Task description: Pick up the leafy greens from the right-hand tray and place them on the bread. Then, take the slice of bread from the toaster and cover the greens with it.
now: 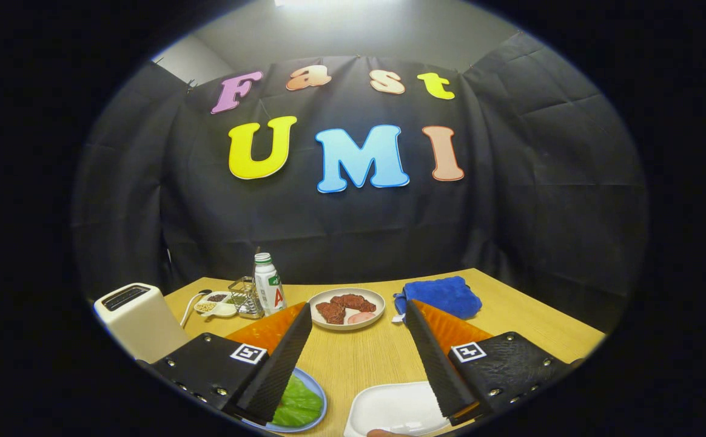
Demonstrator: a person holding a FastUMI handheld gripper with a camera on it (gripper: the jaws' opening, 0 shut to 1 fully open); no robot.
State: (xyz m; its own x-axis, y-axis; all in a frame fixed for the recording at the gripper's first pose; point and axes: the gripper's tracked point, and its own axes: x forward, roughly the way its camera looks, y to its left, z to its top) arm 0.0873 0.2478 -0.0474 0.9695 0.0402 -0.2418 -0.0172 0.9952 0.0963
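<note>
Currently your gripper (359, 340) has its fingers spread wide, holding nothing. One leafy green (297, 403) on one blue plate (319, 388) beside the left finger; one white tray (389, 409); one toaster (137, 318); one meat plate (347, 308); one bottle (268, 284); one blue cloth (441, 295).

Gripper (359, 358) hovers over the wooden table (365, 358), fingers spread wide with nothing between them. Leafy greens (298, 405) sit on a blue plate (319, 394) by one finger, toaster (137, 318) off to the side.
</note>
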